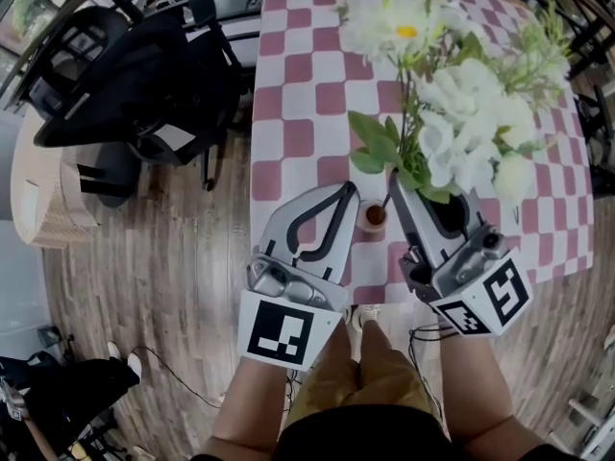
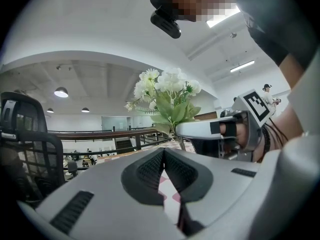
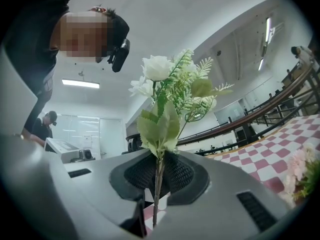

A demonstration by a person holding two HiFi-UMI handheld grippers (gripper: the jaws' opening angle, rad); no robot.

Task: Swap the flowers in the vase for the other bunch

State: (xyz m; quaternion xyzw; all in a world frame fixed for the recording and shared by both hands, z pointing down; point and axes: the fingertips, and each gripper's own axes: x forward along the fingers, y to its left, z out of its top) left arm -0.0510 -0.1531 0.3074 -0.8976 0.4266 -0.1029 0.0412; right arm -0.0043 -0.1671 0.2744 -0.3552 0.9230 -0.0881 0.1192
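Vase in head view only

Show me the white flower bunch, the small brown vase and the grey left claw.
white flower bunch (image 1: 466, 99), head view, a white bloom
small brown vase (image 1: 375, 217), head view, its top
grey left claw (image 1: 352, 188), head view, between its fingertips
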